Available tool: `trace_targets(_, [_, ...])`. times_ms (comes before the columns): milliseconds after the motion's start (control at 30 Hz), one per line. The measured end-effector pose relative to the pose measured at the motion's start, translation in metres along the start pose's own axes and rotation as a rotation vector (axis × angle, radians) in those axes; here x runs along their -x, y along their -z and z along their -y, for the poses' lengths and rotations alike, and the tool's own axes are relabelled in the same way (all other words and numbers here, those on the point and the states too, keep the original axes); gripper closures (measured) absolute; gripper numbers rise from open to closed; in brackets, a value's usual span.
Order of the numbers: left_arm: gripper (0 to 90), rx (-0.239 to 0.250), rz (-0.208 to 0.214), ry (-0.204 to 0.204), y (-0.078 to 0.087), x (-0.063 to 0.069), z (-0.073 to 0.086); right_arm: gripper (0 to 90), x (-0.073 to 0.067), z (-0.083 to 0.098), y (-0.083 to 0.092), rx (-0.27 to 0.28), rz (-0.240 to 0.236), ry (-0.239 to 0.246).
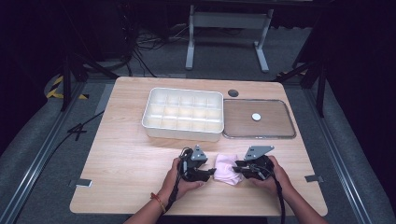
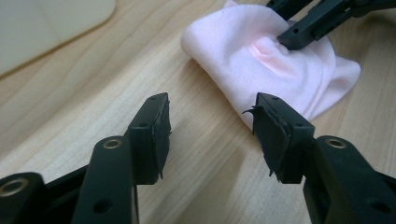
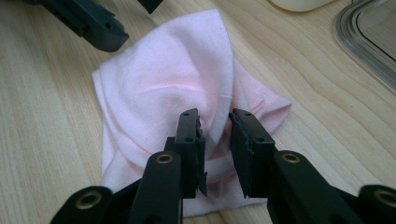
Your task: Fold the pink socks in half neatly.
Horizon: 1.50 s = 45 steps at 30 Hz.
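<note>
At 6 o'clock on tabletop (image 1: 126,140): pink cloth (image 1: 227,170) between your grippers. Right gripper (image 3: 215,122) jaws nearly together, pinching raised fold, it seems. Left gripper (image 2: 210,109) jaws apart, empty, just beside cloth edge. Slide left jaw under edge before closing; keep right pinch firm.

The compartment tray (image 1: 183,114) stands on the table (image 1: 121,154), toward the far edge. The flat lid (image 1: 259,118) lies directly right of the tray, touching it or just beside it. A small disc (image 1: 256,116) rests on the lid. A round grommet (image 1: 233,93) sits behind the tray's far right corner. The cloth (image 1: 227,169) lies on the table in front of the tray's right end, well apart from it.
</note>
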<state>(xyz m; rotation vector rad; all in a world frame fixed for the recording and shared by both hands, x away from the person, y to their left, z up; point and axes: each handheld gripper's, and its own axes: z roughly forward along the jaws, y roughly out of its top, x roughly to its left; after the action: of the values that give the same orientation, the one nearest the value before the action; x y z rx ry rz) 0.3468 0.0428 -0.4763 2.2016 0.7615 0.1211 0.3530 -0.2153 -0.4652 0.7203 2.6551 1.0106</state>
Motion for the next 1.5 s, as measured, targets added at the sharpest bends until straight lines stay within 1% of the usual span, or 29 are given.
trace_targets(67, [44.4,-0.013,0.013,0.000,-0.002,0.001,0.000,73.5,-0.002,-0.001,-0.001,0.003,0.002,0.004])
trace_targets(100, [43.7,-0.011,0.017,0.002,-0.003,0.002,0.000,73.6,-0.003,-0.001,-0.001,0.006,0.004,0.001])
trace_targets(200, [43.5,-0.014,0.018,0.003,-0.005,0.003,-0.001,74.0,-0.004,-0.001,-0.002,0.010,0.004,0.006])
trace_targets(333, [47.0,-0.011,0.002,0.006,-0.006,0.003,-0.002,74.3,-0.007,-0.002,-0.003,0.013,0.005,0.004])
trace_targets(367, [48.5,-0.003,0.013,0.009,-0.007,0.003,-0.002,74.3,-0.008,-0.002,-0.004,0.016,0.002,0.003])
trace_targets(400, [52.5,-0.006,0.026,0.019,-0.007,0.003,-0.002,74.3,-0.008,-0.002,-0.005,0.019,0.001,0.003])
trace_targets(467, [61.0,-0.002,0.049,0.023,-0.008,0.002,-0.003,74.3,-0.009,-0.003,-0.005,0.020,0.003,0.007])
trace_targets(567, [67.0,-0.004,0.072,0.027,-0.009,0.001,-0.003,74.3,-0.009,-0.003,-0.006,0.021,0.002,0.007])
trace_targets(633, [69.9,-0.006,0.079,0.035,-0.008,0.000,-0.003,74.3,-0.009,-0.003,-0.006,0.025,0.000,0.004])
trace_targets(667, [72.1,-0.005,0.086,0.033,-0.009,0.000,-0.003,74.3,-0.009,-0.004,-0.006,0.024,0.001,0.003])
trace_targets(733, [76.2,0.006,0.087,0.024,-0.008,0.000,-0.003,74.2,-0.010,-0.005,-0.007,0.024,0.009,0.006])
trace_targets(767, [79.1,0.006,0.088,0.027,-0.007,0.000,-0.003,74.2,-0.011,-0.005,-0.008,0.027,0.011,0.010])
trace_targets(800, [80.0,0.009,0.089,0.025,-0.006,0.000,-0.003,73.8,-0.012,-0.006,-0.008,0.024,0.013,0.011])
trace_targets(867, [81.0,0.020,0.092,0.025,-0.004,0.000,-0.004,70.1,-0.012,-0.007,-0.008,0.024,0.016,0.011])
trace_targets(900, [81.1,0.017,0.089,0.021,-0.002,0.000,-0.005,65.7,-0.012,-0.008,-0.008,0.026,0.019,0.015])
trace_targets(933, [81.0,0.025,0.089,0.025,-0.001,0.000,-0.005,61.4,-0.011,-0.009,-0.008,0.026,0.023,0.016])
trace_targets(967, [80.8,0.027,0.087,0.023,-0.001,0.000,-0.005,59.8,-0.012,-0.010,-0.007,0.030,0.032,0.016])
trace_targets(1000, [80.9,0.025,0.088,0.023,0.000,0.000,-0.006,60.3,-0.012,-0.011,-0.005,0.042,0.033,0.020])
trace_targets(1033, [81.1,0.025,0.088,0.022,0.001,0.000,-0.006,62.5,-0.012,-0.012,-0.003,0.057,0.045,0.028])
trace_targets(1067, [81.3,0.025,0.088,0.022,0.001,0.000,-0.006,62.5,-0.012,-0.012,-0.003,0.057,0.045,0.028])
trace_targets(1167, [80.9,0.019,0.087,0.022,0.001,0.000,-0.006,73.7,-0.014,-0.017,0.009,0.116,0.084,0.047])
trace_targets(1200, [80.5,0.019,0.087,0.026,0.001,0.000,-0.005,76.5,-0.014,-0.018,0.012,0.131,0.089,0.055])
trace_targets(1267, [80.2,0.019,0.085,0.025,0.002,0.000,-0.005,81.6,-0.015,-0.019,0.015,0.145,0.080,0.065])
trace_targets(1300, [80.0,0.018,0.084,0.026,0.002,0.000,-0.005,83.1,-0.016,-0.020,0.014,0.141,0.063,0.074])
trace_targets(1333, [79.8,0.018,0.081,0.020,0.002,-0.001,-0.005,83.6,-0.018,-0.020,0.013,0.136,0.057,0.084])
trace_targets(1400, [79.7,0.022,0.082,0.025,0.003,-0.001,-0.005,84.1,-0.023,-0.021,0.005,0.102,0.033,0.110])
trace_targets(1433, [80.0,0.022,0.084,0.025,0.003,-0.001,-0.005,84.1,-0.025,-0.022,0.000,0.076,0.033,0.126])
trace_targets(1467, [80.1,0.020,0.082,0.024,0.004,-0.002,-0.005,83.8,-0.026,-0.021,-0.003,0.063,0.037,0.134])
trace_targets(1500, [80.1,0.026,0.085,0.034,0.004,-0.002,-0.004,83.7,-0.027,-0.021,-0.007,0.047,0.035,0.139])
